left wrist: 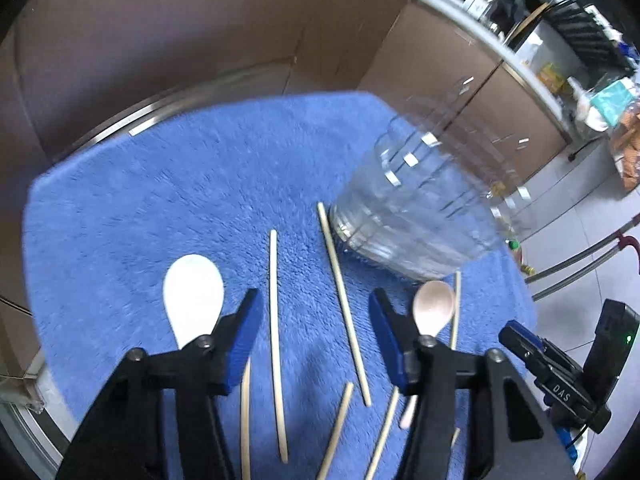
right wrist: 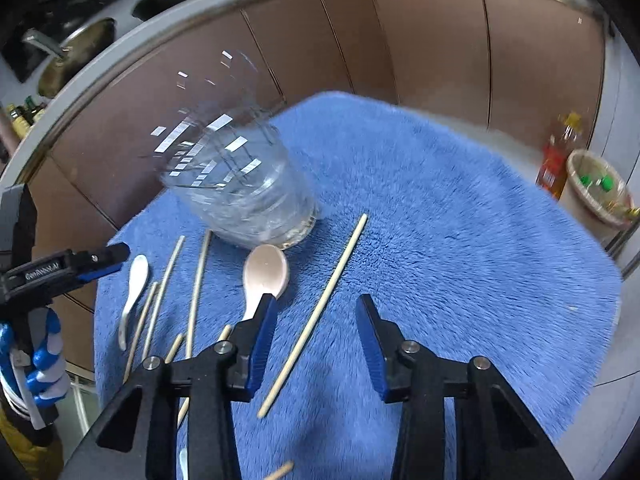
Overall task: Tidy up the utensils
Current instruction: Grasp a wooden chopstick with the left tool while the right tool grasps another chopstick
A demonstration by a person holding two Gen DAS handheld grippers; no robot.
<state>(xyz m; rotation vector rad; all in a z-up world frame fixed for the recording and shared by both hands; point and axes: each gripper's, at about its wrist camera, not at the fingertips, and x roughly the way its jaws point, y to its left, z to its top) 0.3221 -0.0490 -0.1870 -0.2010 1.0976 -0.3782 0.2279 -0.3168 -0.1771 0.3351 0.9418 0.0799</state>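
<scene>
A blue fluffy mat (left wrist: 160,200) holds a clear glass jar (left wrist: 416,208), a white spoon (left wrist: 194,296), a wooden spoon (left wrist: 434,308) and several loose wooden chopsticks. My left gripper (left wrist: 316,320) is open above the mat, and two chopsticks (left wrist: 274,320) lie in the gap below its jaws, untouched. My right gripper (right wrist: 316,320) is open too, with one chopstick (right wrist: 320,308) lying on the mat (right wrist: 460,220) between its fingers. The wooden spoon (right wrist: 266,272) rests just beyond its left finger, in front of the jar (right wrist: 244,188). The white spoon (right wrist: 134,288) lies further left.
Brown cabinet fronts (right wrist: 400,40) and a counter edge stand behind the mat. An oil bottle (right wrist: 556,156) and a beige bin (right wrist: 596,192) stand on the floor at the right. A gloved hand (right wrist: 44,360) holds the left gripper (right wrist: 80,264). The mat's right half is bare.
</scene>
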